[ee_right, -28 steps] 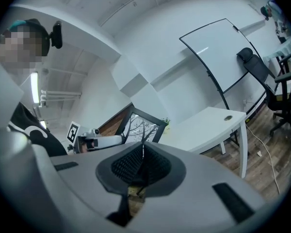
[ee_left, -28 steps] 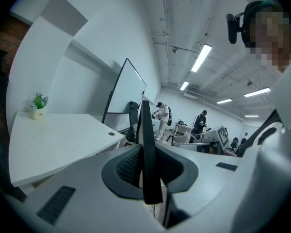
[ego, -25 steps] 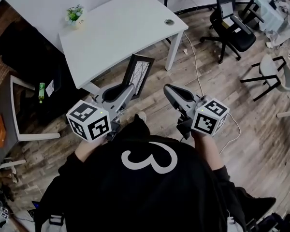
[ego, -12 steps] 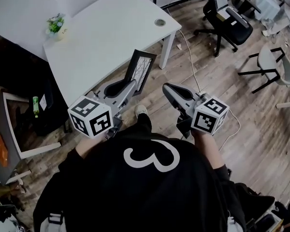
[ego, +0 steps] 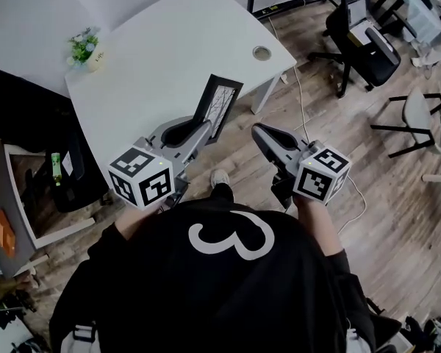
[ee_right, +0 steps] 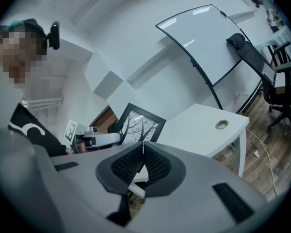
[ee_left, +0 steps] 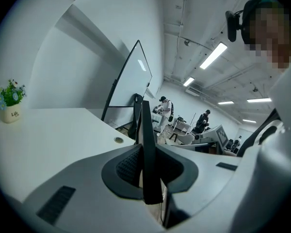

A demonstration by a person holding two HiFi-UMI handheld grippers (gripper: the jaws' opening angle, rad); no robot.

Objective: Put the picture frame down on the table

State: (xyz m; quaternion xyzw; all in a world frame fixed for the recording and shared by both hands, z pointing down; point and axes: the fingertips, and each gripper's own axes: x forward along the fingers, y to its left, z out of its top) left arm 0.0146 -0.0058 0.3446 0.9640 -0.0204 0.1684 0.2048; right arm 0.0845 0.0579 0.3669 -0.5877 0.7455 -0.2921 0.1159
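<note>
The picture frame (ego: 219,103), black-rimmed with a bare-tree print, stands upright in the air over the near edge of the white table (ego: 154,65). My left gripper (ego: 203,129) is shut on the frame's lower edge. In the left gripper view the frame (ee_left: 146,130) shows edge-on between the pads, with the table top (ee_left: 48,135) below and to the left. My right gripper (ego: 259,132) hovers to the frame's right above the wooden floor, shut and empty. In the right gripper view its tips (ee_right: 143,148) meet, and the frame (ee_right: 140,125) and table (ee_right: 199,125) lie ahead.
A small potted plant (ego: 84,48) sits at the table's far left corner and a cable hole (ego: 262,52) near its right end. Office chairs (ego: 367,43) and a floor cable (ego: 303,101) lie to the right. A shelf with a green bottle (ego: 55,164) stands to the left.
Both grippers and the frame have moved forward toward the table. The frame, earlier over the floor in front of the table, now overlaps the table's near edge.
</note>
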